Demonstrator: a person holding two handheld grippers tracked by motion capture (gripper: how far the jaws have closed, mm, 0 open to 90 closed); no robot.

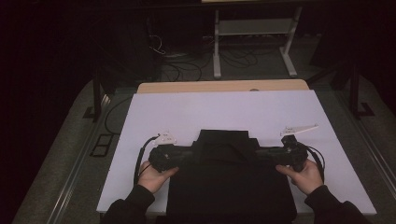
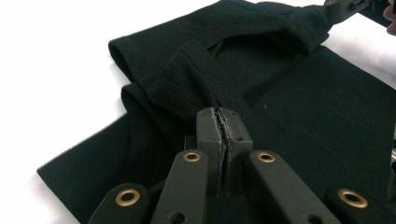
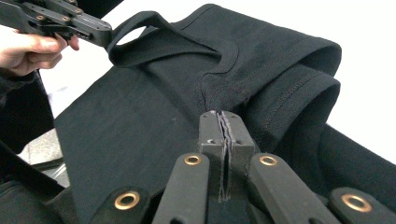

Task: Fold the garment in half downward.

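— Pinching the black T-shirt (image 1: 231,182) at its collar end, your left gripper (image 2: 223,122) and right gripper (image 3: 223,122) are both clamped on cloth, mid-fold on the white table (image 1: 224,109)?

— Yes. Move your hands level together, so the fold lands square.

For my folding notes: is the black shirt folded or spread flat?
Folded: the black shirt lies as a compact rectangle, its sleeve doubled in layers.

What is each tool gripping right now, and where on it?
Both grip the black T-shirt: left tool pinches the collar band, right tool the shoulder seam by the neckline.
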